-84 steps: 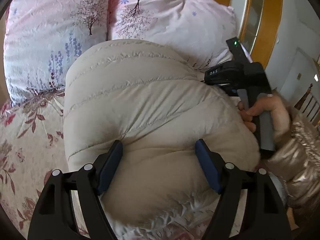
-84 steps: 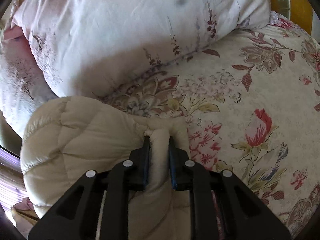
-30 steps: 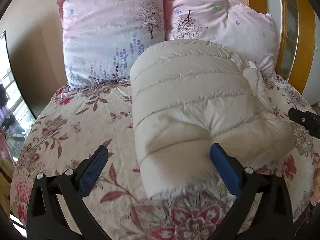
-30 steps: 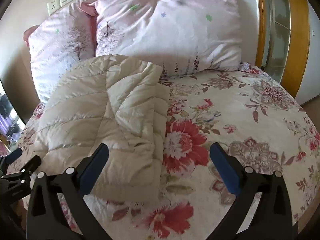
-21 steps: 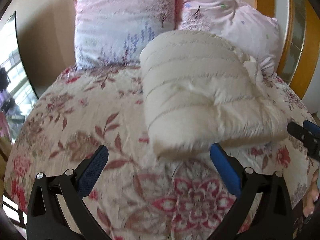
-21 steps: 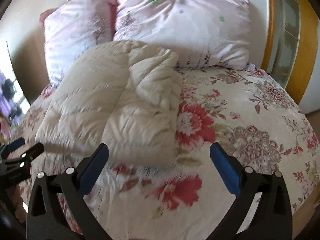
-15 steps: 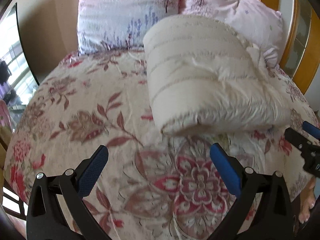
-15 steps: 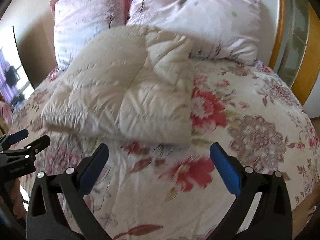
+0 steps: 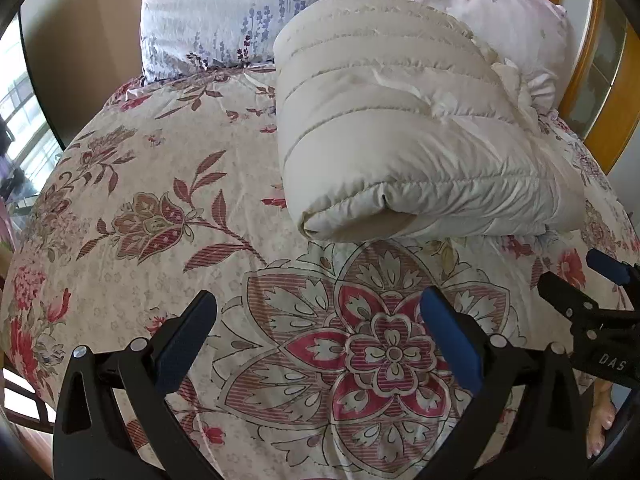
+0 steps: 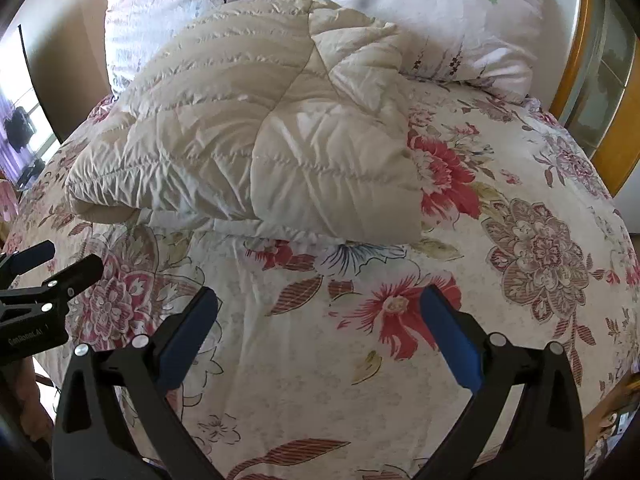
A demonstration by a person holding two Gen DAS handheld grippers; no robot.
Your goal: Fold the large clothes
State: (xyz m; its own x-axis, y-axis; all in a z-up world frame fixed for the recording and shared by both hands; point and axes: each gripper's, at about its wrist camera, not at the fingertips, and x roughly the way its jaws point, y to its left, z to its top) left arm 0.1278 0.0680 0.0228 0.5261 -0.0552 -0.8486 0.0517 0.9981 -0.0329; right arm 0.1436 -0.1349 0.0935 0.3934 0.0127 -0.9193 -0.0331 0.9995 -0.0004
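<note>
Cream quilted jacket [image 9: 404,132] was found folded into a thick bundle on the floral bedspread [image 9: 192,264], its far end against 2 pink printed pillows [image 9: 244,12]. Left gripper [image 9: 318,332] was seen with jaws spread wide and nothing between them, held near the bed's front edge and well apart from the bundle. Right gripper [image 10: 320,330] was recorded likewise with jaws wide and empty, short of the jacket's near hem. Each gripper was noted at the margin of the other's view. Orange-brown wooden frame [image 10: 576,40] was observed right of the pillows.
</note>
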